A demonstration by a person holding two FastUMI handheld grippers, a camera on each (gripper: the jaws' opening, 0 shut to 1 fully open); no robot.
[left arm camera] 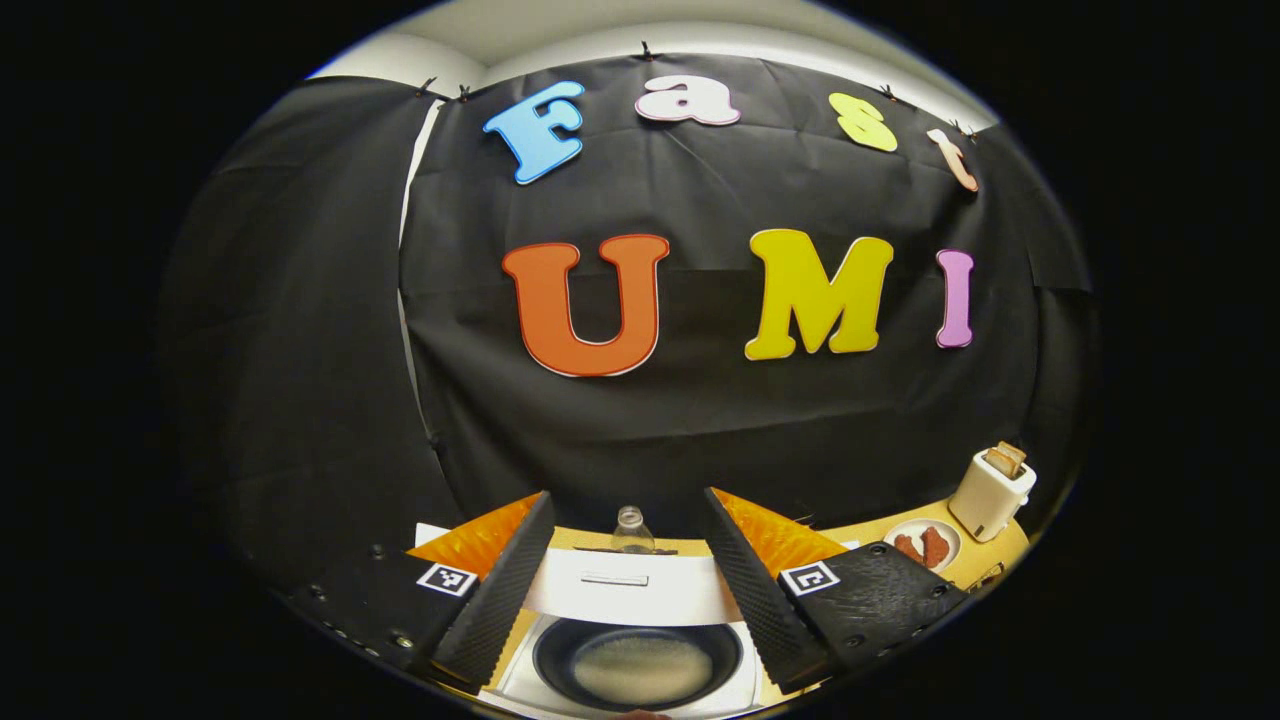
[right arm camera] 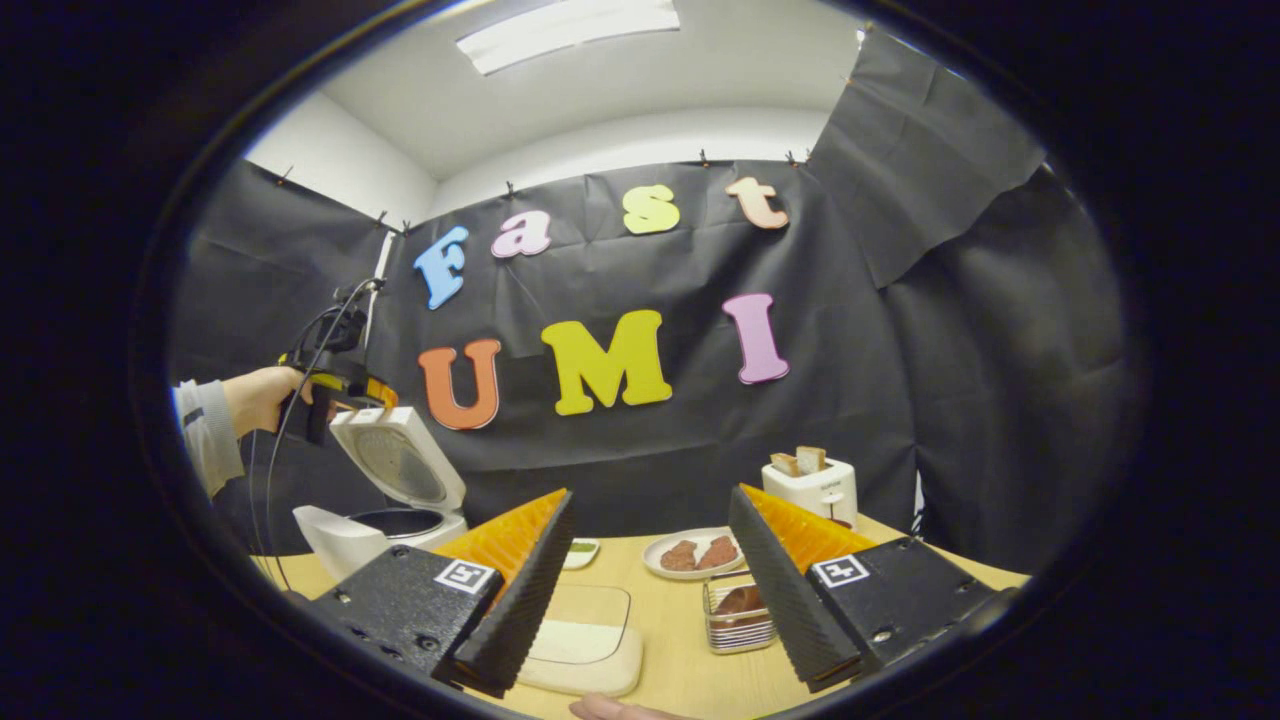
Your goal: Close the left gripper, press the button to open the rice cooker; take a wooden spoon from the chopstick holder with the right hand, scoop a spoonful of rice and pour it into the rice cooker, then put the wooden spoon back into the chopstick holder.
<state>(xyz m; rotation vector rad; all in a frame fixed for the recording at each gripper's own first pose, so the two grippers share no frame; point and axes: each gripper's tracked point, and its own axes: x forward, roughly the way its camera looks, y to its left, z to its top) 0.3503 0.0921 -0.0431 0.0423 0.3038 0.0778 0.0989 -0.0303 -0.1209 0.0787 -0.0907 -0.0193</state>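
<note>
My left gripper (left arm camera: 628, 495) is open and hovers over the white rice cooker (left arm camera: 525, 675). The cooker's lid (left arm camera: 630, 590) stands raised, and its dark inner pot (left arm camera: 640, 665) shows a pale patch at the bottom. In the right gripper view the open rice cooker (right arm camera: 345, 540) sits at the left, with a hand (right arm camera: 260, 395) holding the left gripper (right arm camera: 335, 385) just above the lid (right arm camera: 400, 465). My right gripper (right arm camera: 650, 492) is open and holds nothing. Below it lies a clear box of rice (right arm camera: 585, 630). A wire chopstick holder (right arm camera: 740, 618) with something brown in it stands by the right finger.
A white toaster (right arm camera: 815, 485) with bread stands at the back right beside a plate of reddish pieces (right arm camera: 695, 553). A small dish (right arm camera: 580, 550) lies mid-table. A clear bottle (left arm camera: 632, 530) stands behind the cooker. A fingertip (right arm camera: 620, 710) shows at the bottom edge.
</note>
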